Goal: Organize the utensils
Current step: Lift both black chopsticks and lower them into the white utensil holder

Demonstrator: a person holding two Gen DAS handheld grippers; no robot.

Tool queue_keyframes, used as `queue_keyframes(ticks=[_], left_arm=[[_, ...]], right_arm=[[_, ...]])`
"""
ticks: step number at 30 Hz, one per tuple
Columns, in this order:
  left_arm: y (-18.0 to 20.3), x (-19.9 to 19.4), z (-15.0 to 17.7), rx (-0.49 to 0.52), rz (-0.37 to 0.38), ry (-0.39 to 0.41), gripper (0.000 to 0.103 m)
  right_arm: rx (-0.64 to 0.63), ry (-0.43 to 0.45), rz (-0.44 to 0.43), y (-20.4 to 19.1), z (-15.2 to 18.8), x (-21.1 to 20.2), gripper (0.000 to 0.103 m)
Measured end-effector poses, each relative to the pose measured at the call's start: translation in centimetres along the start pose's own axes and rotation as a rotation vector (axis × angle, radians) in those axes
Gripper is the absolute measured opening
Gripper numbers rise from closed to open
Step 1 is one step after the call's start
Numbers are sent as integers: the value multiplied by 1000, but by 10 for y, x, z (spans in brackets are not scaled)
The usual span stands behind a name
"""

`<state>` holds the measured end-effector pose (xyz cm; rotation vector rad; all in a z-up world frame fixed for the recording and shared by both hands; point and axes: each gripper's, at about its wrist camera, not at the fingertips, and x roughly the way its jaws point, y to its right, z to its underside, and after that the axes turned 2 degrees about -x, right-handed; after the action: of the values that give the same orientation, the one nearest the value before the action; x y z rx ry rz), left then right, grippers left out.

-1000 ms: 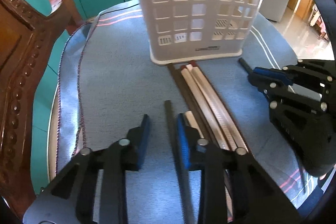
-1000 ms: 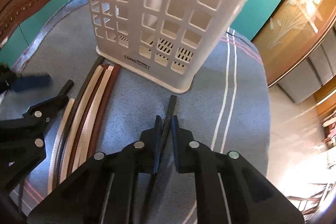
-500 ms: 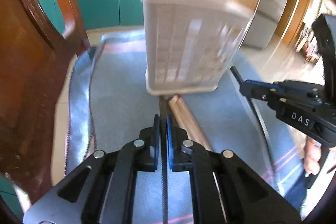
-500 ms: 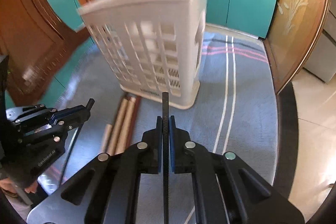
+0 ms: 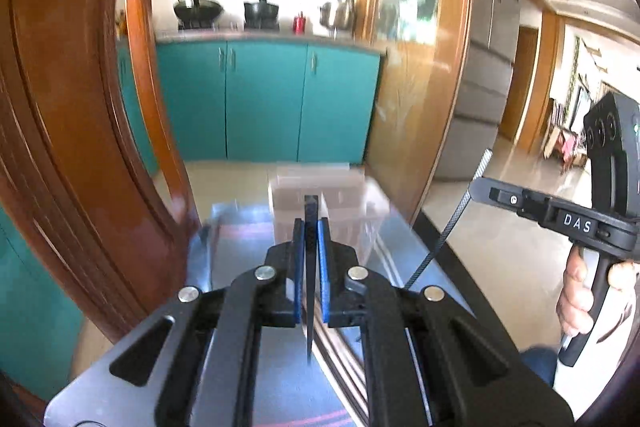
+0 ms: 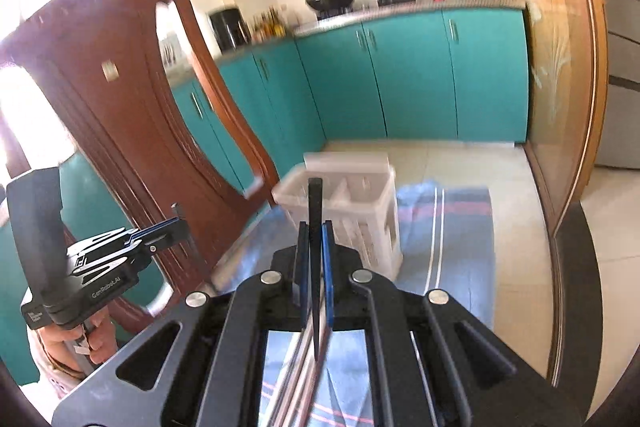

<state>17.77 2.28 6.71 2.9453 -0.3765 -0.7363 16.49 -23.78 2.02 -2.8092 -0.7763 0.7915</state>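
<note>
My left gripper (image 5: 310, 227) is shut on a black chopstick (image 5: 311, 213), held high above the table. My right gripper (image 6: 315, 229) is shut on a second black chopstick (image 6: 315, 203), also lifted. The white slotted utensil basket (image 6: 360, 211) stands on the blue cloth ahead and below both grippers; it also shows blurred in the left wrist view (image 5: 344, 195). The right gripper and its chopstick (image 5: 452, 223) appear at the right of the left wrist view. The left gripper (image 6: 176, 227) appears at the left of the right wrist view. Several more chopsticks (image 5: 340, 355) lie on the cloth beneath.
A blue striped cloth (image 6: 452, 227) covers the table. A carved wooden chair back (image 5: 80, 155) rises at the left. Teal kitchen cabinets (image 5: 264, 99) and a tiled floor (image 6: 460, 163) lie beyond the table edge.
Both grippers have risen well above the table with their chopsticks and tilted up, so the basket now appears small and low. A second ago the left gripper was open around its chopstick.
</note>
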Motion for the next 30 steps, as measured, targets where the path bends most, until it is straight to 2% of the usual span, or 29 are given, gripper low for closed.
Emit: queue_keyframes(ticks=[3, 8, 13, 18, 22, 26, 30], left_arm=[[-4, -9, -40, -11, -21, 78, 7], [-15, -17, -92, -58, -14, 189, 7], [-26, -11, -124, -107, -21, 261, 7], [-26, 16, -134, -131, -9, 276, 7], [-20, 43, -131, -128, -32, 278, 7], [-20, 78, -116, -135, -86, 225, 7], [-20, 104, -97, -137, -125, 154, 7]], right_arm=[[8, 66, -24, -4, -33, -4, 7], [36, 187, -30, 1, -81, -13, 7], [97, 258, 26, 27, -102, -2, 7], [107, 278, 123, 41, -105, 12, 7], [61, 225, 169, 39, -95, 39, 7], [-11, 185, 208, 30, -77, 61, 7], [-27, 170, 219, 29, -60, 69, 7]])
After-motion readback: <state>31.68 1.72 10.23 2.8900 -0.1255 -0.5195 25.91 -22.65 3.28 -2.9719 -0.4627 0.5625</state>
